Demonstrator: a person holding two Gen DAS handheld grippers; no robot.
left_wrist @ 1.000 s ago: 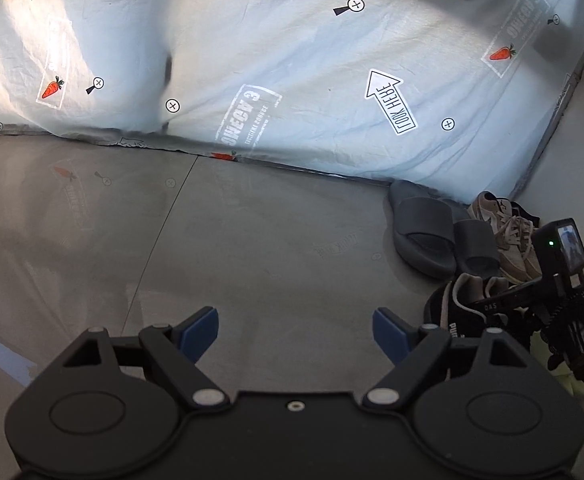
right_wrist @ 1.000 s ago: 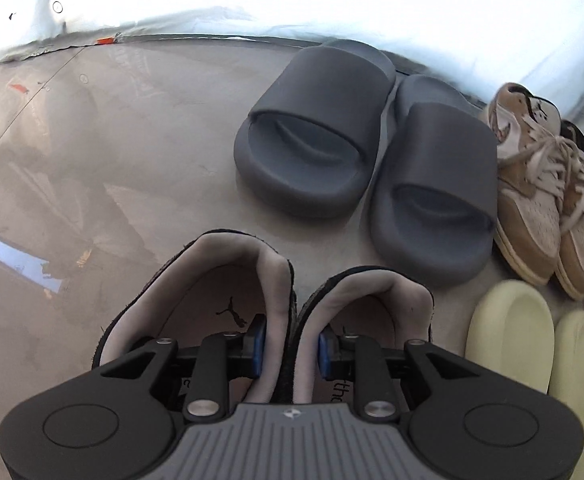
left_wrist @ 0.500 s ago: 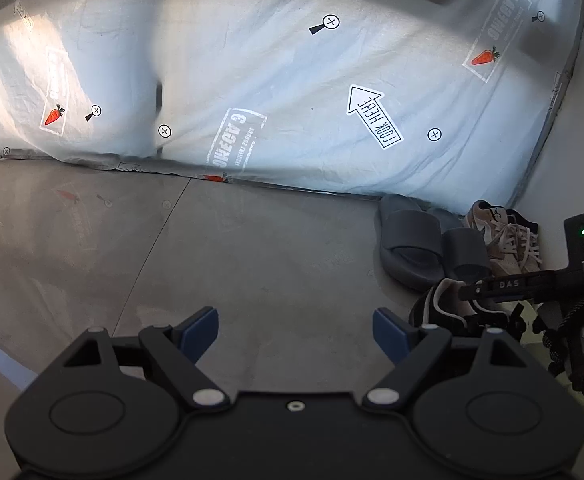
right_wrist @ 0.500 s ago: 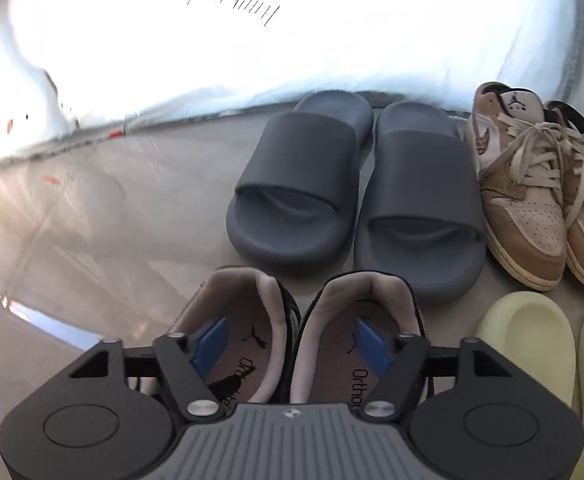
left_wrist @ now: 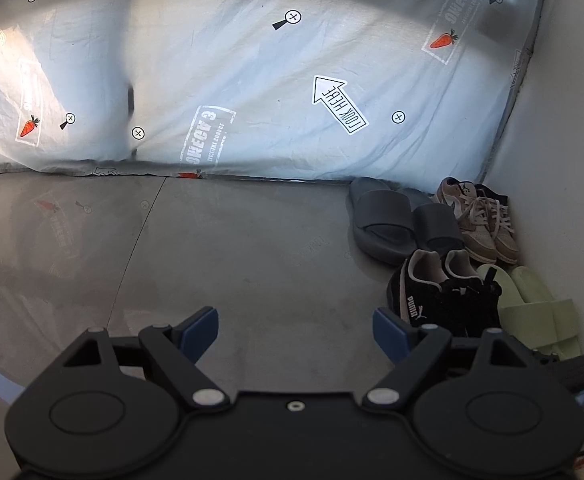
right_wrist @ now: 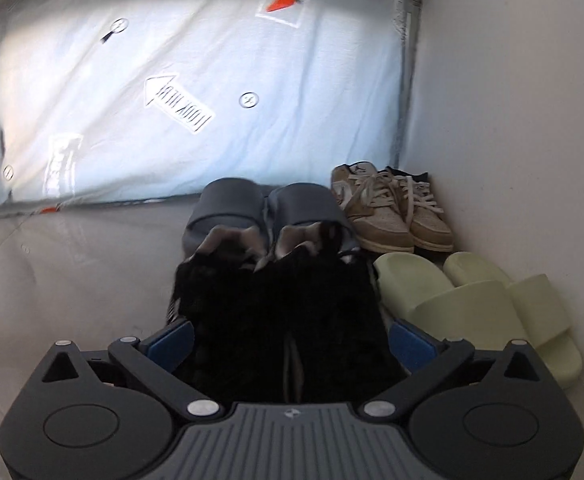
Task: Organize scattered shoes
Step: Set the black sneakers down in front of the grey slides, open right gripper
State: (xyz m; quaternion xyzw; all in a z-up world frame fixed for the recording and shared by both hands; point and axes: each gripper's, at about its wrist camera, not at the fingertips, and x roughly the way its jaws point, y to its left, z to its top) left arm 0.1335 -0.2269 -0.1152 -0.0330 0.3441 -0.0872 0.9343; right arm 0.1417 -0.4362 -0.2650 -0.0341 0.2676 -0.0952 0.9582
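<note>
Hovering my right tongs [right_wrist: 289, 334], spread wide astride the black suede sneakers [right_wrist: 283, 312] in the floor's wall corner, left tongs [left_wrist: 295, 330] apart and empty, I risk nudging them crooked against the pale green slides [right_wrist: 480, 304].

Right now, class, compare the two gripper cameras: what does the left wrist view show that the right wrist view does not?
Left wrist only: the PUMA name on the side of the black sneakers, a wide stretch of bare floor, and the open left gripper.

Right wrist only: the open right gripper with the black sneakers between its jaws.

Both: grey slides, tan sneakers, pale green slides and the printed sheet.
</note>
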